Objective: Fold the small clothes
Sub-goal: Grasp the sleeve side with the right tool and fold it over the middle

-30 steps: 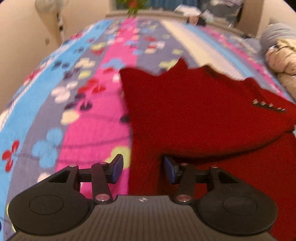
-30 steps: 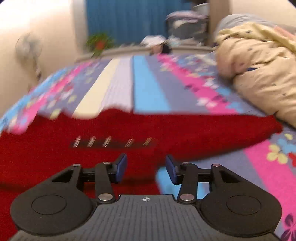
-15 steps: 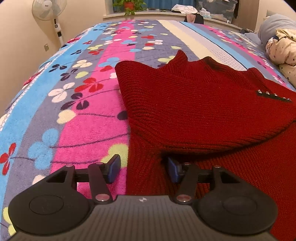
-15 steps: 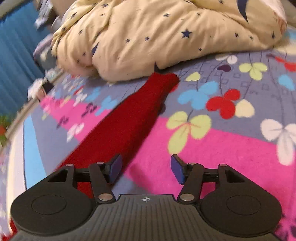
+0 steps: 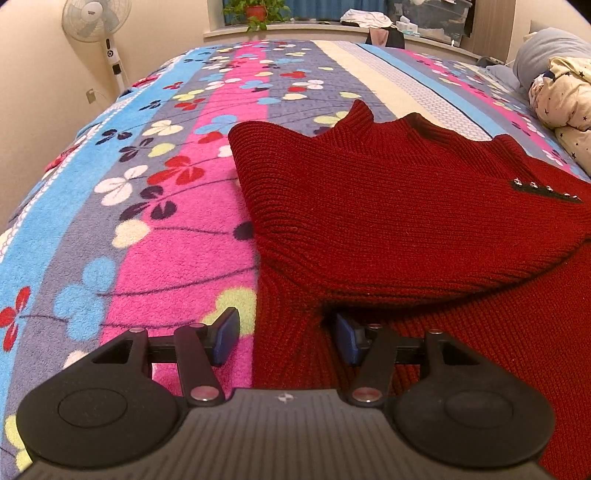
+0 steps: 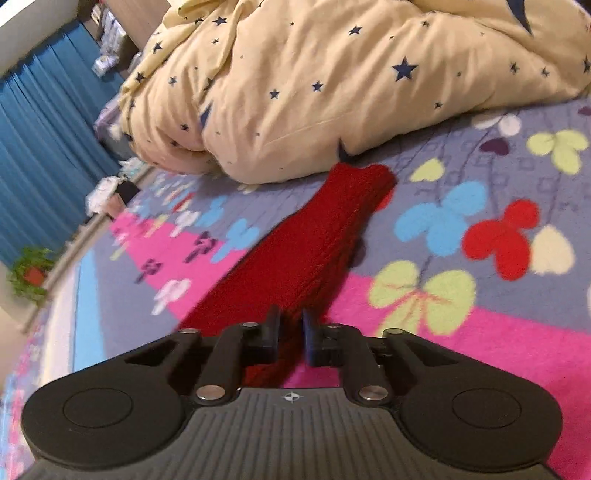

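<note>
A dark red knitted sweater [image 5: 388,206] lies on the bed, one part folded over its body, with a row of small metal studs [image 5: 543,190] at the right. My left gripper [image 5: 286,339] is open, low over the sweater's near left edge, and holds nothing. In the right wrist view the sweater's long red sleeve [image 6: 325,240] stretches away toward the quilt. My right gripper [image 6: 290,338] is shut on the near part of that sleeve, the knit pinched between the jaws.
The bed has a striped floral blanket [image 5: 147,192] in pink, blue and grey. A cream star-printed quilt [image 6: 332,85] is piled just beyond the sleeve's cuff and shows at the left wrist view's right edge [image 5: 565,99]. A standing fan [image 5: 98,22] and a potted plant [image 5: 255,11] stand beyond the bed.
My right gripper swung from the sweater's body to the sleeve and has closed on it. My left gripper stayed open at the sweater's left edge.
</note>
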